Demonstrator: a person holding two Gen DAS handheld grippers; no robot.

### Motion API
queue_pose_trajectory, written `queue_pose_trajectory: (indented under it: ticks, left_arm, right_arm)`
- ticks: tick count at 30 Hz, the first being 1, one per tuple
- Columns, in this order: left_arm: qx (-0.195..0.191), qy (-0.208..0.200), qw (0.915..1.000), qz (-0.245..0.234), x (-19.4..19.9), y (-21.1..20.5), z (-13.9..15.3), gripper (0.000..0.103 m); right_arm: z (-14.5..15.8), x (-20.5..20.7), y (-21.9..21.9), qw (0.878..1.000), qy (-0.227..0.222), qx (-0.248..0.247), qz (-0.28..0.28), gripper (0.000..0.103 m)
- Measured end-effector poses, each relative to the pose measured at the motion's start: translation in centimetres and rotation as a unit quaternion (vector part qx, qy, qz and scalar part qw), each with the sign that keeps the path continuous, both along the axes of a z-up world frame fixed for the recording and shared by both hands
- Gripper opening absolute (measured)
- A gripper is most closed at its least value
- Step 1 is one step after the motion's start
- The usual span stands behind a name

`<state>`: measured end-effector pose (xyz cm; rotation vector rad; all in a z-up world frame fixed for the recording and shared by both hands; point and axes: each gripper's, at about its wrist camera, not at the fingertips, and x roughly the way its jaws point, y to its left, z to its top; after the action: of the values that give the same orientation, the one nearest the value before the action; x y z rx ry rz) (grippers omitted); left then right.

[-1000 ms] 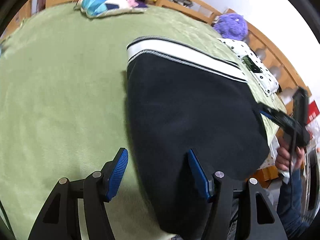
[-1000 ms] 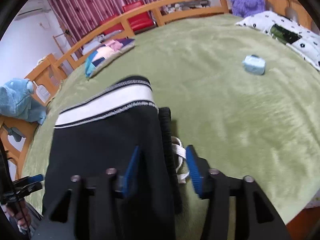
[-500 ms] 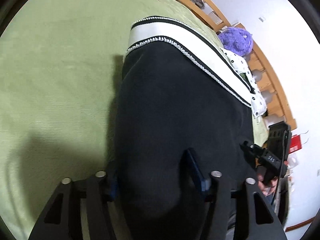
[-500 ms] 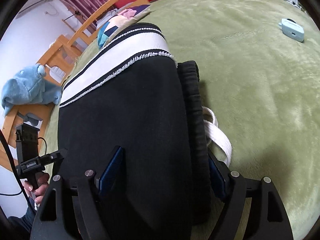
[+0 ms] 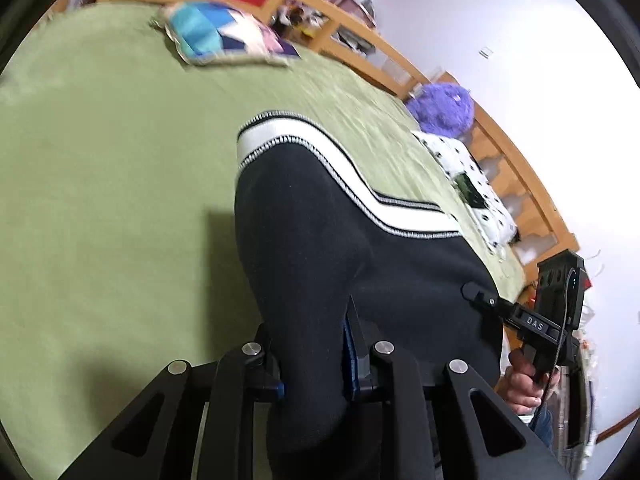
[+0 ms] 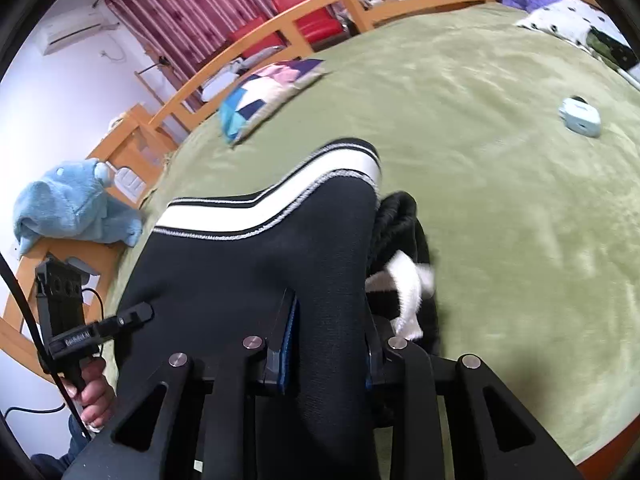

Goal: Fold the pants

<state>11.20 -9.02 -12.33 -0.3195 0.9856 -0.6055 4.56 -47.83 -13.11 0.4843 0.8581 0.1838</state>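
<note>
Black pants (image 5: pixel 360 248) with a white band lie folded on the green bed cover (image 5: pixel 100 200). My left gripper (image 5: pixel 312 344) is closing its jaws, and the blue pads pinch a raised fold at the pants' near left edge. In the right wrist view, my right gripper (image 6: pixel 328 340) is closing too, with the pants (image 6: pixel 256 272) bunched between its pads at the near right edge. The ribbed waistband (image 6: pixel 400 208) and a white drawstring (image 6: pixel 408 280) hang beside it. Each wrist view shows the other gripper, held in a hand, at the far side of the cloth.
A patchwork pillow (image 5: pixel 224 36) lies at the far side of the bed. A purple plush (image 5: pixel 444 108) and a dotted pillow (image 5: pixel 460 160) sit to the right. A small light-blue box (image 6: pixel 580 118) rests on the cover. A wooden rail (image 6: pixel 280 28) rings the bed, with a blue plush (image 6: pixel 72 208) outside it.
Both grippers went from wide open around the pants' near edge to pinching it. The near edge has lifted off the cover, and the white band now bends.
</note>
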Motion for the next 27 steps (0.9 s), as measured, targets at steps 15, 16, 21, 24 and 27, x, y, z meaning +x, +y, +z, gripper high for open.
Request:
queue_pose_trajectory:
  ticks: [15, 16, 21, 24, 27]
  left_arm:
    - [0.066, 0.049, 0.9924, 0.091, 4.8, 14.5, -4.8, 0.04]
    - [0.078, 0.047, 0.9919, 0.089, 4.7, 14.0, -5.1, 0.045]
    - [0.141, 0.024, 0.9865, 0.079, 1.8, 13.9, -3.8, 0.056]
    - [0.151, -0.008, 0.9855, 0.077, -1.5, 14.9, -2.0, 0.063]
    - [0.144, -0.025, 0.9873, 0.061, -4.6, 15.2, -1.2, 0.073]
  right_arm:
    - [-4.0, 9.1, 14.9, 0.995, 0.011, -0.009, 0.103, 0.035]
    - [-4.7, 9.4, 15.0, 0.994, 0.024, -0.032, 0.099, 0.04]
    - [-3.4, 8.6, 15.5, 0.992, 0.042, -0.102, 0.067, 0.063]
    - [-1.0, 5.9, 15.6, 0.99, 0.008, -0.132, 0.044, 0.061]
    - [0.7, 2.9, 16.3, 0.992, -0.026, -0.118, 0.047, 0.061]
